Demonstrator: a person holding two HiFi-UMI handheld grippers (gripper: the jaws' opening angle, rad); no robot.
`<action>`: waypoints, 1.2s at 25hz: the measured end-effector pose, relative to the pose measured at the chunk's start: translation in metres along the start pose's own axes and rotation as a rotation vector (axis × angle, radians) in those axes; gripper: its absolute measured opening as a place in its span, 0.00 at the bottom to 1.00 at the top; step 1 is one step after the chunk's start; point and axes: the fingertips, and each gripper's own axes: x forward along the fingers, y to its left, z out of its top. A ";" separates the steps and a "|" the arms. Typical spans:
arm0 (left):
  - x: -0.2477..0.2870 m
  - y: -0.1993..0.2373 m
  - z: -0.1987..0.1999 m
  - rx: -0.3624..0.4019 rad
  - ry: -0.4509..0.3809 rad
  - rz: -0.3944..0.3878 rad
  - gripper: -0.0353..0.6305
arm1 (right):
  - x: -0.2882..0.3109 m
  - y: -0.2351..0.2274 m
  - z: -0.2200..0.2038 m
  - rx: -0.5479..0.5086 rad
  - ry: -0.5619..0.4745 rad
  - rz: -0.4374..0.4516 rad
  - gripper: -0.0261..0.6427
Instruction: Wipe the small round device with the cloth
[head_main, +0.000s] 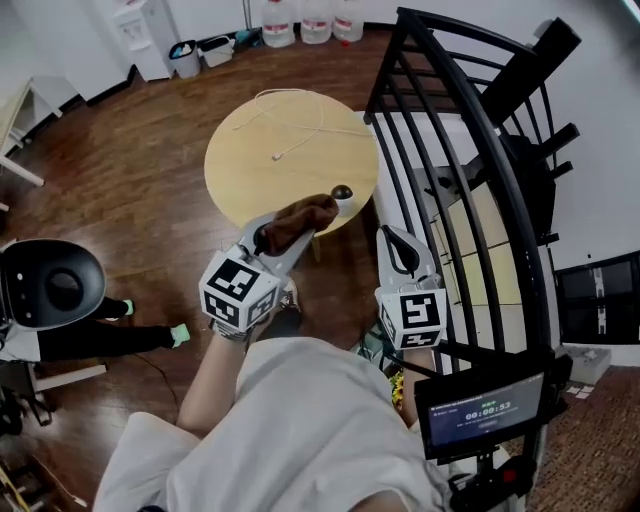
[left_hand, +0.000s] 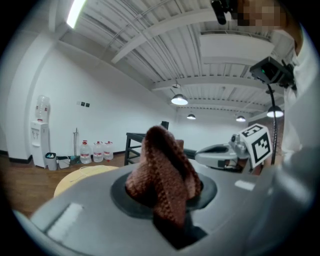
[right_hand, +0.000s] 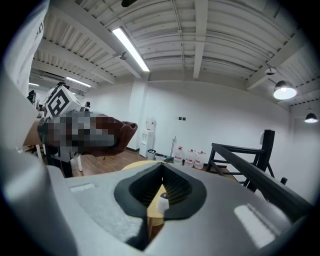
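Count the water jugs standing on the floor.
3. Left jug, middle jug and right jug stand in a row by the far wall, beyond the round table. Others may be hidden outside the frame.

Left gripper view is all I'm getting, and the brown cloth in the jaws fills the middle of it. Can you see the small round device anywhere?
Observer: Yes. In the head view the small round device, white with a dark top, stands at the near edge of the round table.
Operator: How close is the cloth to it?
Observer: From above, the cloth ends right beside the device, on its left. Whether they touch I cannot tell.
Operator: And the right gripper, is it carrying anything?
Observer: No. The right gripper has its jaws together with nothing in them, and its view shows the device beyond them on the table.
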 end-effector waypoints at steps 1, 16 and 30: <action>-0.003 -0.010 -0.002 0.004 0.000 0.003 0.24 | -0.009 0.000 -0.004 0.005 0.005 0.000 0.04; -0.066 -0.113 -0.026 0.034 -0.055 0.044 0.24 | -0.111 0.031 -0.038 0.100 -0.039 0.042 0.04; -0.081 -0.085 -0.015 0.065 -0.053 0.051 0.24 | -0.087 0.062 -0.005 -0.001 -0.073 0.080 0.04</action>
